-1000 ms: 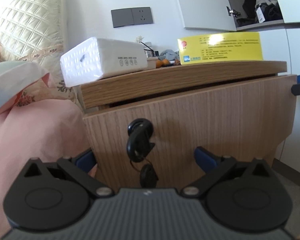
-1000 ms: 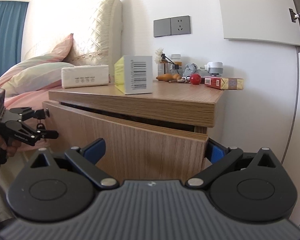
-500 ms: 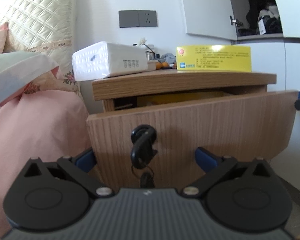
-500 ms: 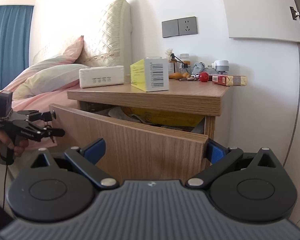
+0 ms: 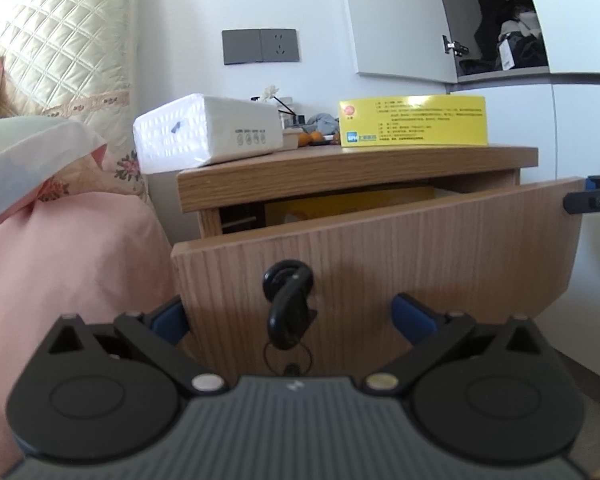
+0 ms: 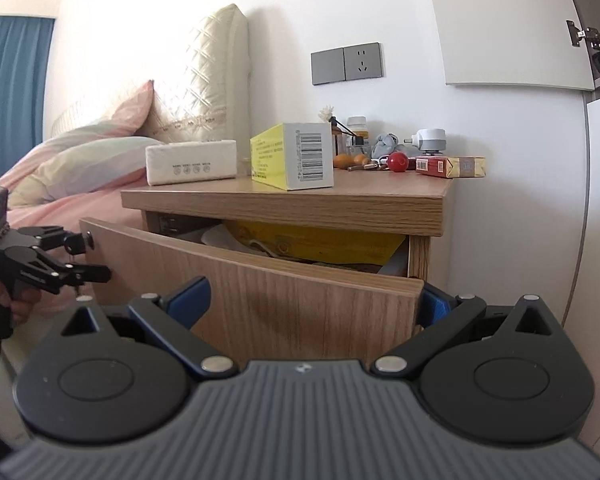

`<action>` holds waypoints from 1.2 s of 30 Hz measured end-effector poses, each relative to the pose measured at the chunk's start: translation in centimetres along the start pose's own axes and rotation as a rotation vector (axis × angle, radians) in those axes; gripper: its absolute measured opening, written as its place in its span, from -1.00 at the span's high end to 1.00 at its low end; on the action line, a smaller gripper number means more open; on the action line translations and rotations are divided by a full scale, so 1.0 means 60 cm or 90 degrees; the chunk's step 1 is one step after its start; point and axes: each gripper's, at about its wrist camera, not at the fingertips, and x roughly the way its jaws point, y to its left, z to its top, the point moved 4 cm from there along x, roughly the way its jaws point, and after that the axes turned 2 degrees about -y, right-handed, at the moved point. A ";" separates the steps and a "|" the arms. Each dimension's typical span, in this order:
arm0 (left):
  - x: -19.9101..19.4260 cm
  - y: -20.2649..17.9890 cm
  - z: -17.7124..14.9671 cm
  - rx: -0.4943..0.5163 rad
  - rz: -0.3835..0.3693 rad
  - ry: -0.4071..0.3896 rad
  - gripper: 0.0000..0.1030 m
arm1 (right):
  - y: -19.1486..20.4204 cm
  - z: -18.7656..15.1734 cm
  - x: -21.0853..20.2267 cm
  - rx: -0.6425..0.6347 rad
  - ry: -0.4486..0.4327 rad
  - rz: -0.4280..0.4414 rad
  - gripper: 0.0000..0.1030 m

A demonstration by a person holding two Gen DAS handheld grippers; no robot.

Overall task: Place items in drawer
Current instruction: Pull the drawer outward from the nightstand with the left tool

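**Two grippers spread wide at a part-open drawer**

Left wrist view: the left gripper [image 5: 290, 314] is released, its blue fingers [image 5: 168, 316] spread either side of the black key [image 5: 288, 304] hanging in the drawer front [image 5: 420, 240]. On the nightstand top [image 5: 340, 168] sit a white tissue pack [image 5: 208, 134] and, right of it, a yellow box [image 5: 414, 121].

Right wrist view: the right gripper [image 6: 312, 300] is also released, near the drawer's [image 6: 260, 284] right corner. Papers and a yellow packet [image 6: 324, 242] fill the drawer's inside. Far right on top lie a red ball [image 6: 398, 161] and a carton [image 6: 450, 167].
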 end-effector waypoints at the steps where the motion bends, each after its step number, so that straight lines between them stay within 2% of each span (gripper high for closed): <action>1: -0.001 0.000 0.000 0.001 -0.002 -0.001 -1.00 | -0.001 0.001 0.000 0.002 0.004 0.003 -1.00; 6: -0.010 -0.005 -0.007 0.023 0.000 -0.005 -1.00 | -0.003 0.001 -0.009 0.000 0.015 0.030 -1.00; 16: -0.053 -0.014 -0.016 0.024 -0.009 0.003 -0.99 | 0.011 -0.003 -0.046 -0.012 0.028 0.065 -1.00; 36: -0.156 -0.045 -0.036 0.031 -0.005 0.034 -0.99 | 0.068 -0.019 -0.147 -0.028 0.046 0.111 -1.00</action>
